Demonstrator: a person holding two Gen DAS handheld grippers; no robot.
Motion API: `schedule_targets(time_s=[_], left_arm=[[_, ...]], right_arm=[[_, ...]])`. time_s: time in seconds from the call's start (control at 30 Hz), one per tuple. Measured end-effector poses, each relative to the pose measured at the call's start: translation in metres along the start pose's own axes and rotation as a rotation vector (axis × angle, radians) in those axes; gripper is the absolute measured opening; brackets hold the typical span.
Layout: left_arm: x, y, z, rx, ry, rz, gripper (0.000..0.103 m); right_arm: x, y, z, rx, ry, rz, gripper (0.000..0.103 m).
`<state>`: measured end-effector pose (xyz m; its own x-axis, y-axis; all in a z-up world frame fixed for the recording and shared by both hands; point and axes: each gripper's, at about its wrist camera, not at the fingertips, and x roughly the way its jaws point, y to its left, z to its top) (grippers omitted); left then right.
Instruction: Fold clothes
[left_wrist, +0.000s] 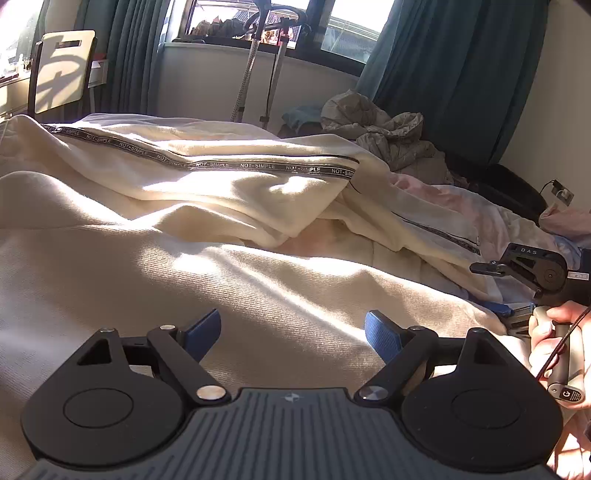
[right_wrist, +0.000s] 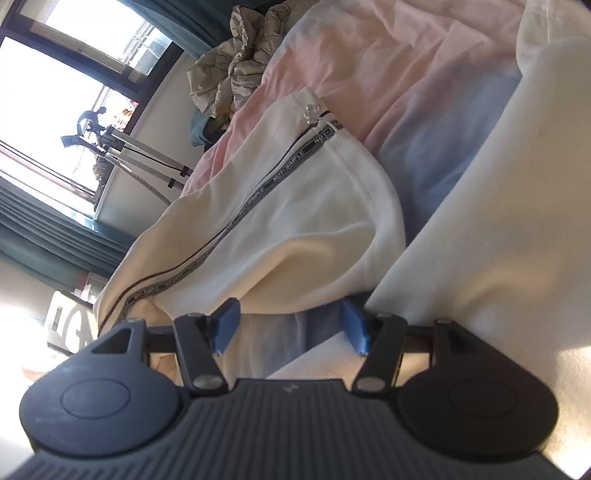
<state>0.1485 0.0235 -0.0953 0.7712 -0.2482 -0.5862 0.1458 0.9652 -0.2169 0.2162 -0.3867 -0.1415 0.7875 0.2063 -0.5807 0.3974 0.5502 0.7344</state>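
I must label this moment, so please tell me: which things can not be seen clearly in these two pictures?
- Cream garment, left wrist view: its type and full outline, hidden by its own folds and the frame edges.
- Right gripper, left wrist view: cut off by the right edge.
- Outside the window, right wrist view: washed out by glare.

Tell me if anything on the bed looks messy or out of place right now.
Yes. The cream garment with the NOT-SIMPLE tape lies bunched and unevenly folded, not flat. Behind it, a crumpled beige quilted piece sits heaped by the curtain. Nothing looks torn or spilled.
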Motion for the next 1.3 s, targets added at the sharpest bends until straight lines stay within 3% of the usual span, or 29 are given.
schedule_targets(time_s=[0.13, 0.23, 0.27, 0.4, 0.63, 0.7, 0.8, 0.9, 1.0, 1.13, 1.2, 1.23, 1.3], left_arm=[[0.000, 0.004, 0.000, -0.023, -0.001, 0.010, 0.087], [0.005, 0.008, 0.001, -0.042, 0.003, 0.015, 0.087], [0.007, 0.010, 0.001, -0.051, 0.004, 0.013, 0.087], [0.013, 0.015, 0.001, -0.076, 0.015, 0.008, 0.087], [0.012, 0.014, 0.000, -0.084, 0.005, -0.013, 0.087], [0.011, 0.013, -0.001, -0.085, 0.001, -0.028, 0.087], [0.011, 0.009, -0.001, -0.069, -0.006, -0.028, 0.087], [0.010, 0.008, -0.002, -0.072, -0.002, -0.028, 0.087], [0.009, 0.008, -0.003, -0.065, -0.009, -0.019, 0.087], [0.014, 0.008, -0.003, -0.067, -0.004, -0.013, 0.087], [0.017, 0.007, -0.004, -0.061, 0.004, -0.008, 0.087], [0.019, 0.007, -0.004, -0.058, 0.007, -0.006, 0.087], [0.021, 0.005, -0.004, -0.047, 0.007, -0.004, 0.087]], right_arm=[[0.015, -0.007, 0.012, 0.132, -0.080, 0.005, 0.059], [0.020, 0.004, 0.022, 0.121, -0.156, -0.050, 0.049], [0.020, 0.009, 0.027, 0.106, -0.183, -0.075, 0.035], [0.003, 0.026, 0.053, 0.049, -0.312, -0.096, 0.005], [-0.064, 0.062, 0.116, -0.129, -0.584, -0.113, 0.004], [-0.080, 0.046, 0.133, -0.113, -0.621, -0.143, 0.004], [-0.085, -0.001, 0.144, -0.095, -0.549, -0.208, 0.004], [-0.077, -0.056, 0.132, -0.007, -0.448, -0.243, 0.005], [-0.068, -0.100, 0.114, 0.097, -0.417, -0.199, 0.006], [-0.062, -0.118, 0.109, 0.135, -0.411, -0.111, 0.014], [-0.058, -0.121, 0.115, 0.144, -0.395, -0.081, 0.026], [-0.056, -0.122, 0.119, 0.148, -0.387, -0.067, 0.028], [-0.048, -0.114, 0.128, 0.120, -0.364, -0.110, 0.028]])
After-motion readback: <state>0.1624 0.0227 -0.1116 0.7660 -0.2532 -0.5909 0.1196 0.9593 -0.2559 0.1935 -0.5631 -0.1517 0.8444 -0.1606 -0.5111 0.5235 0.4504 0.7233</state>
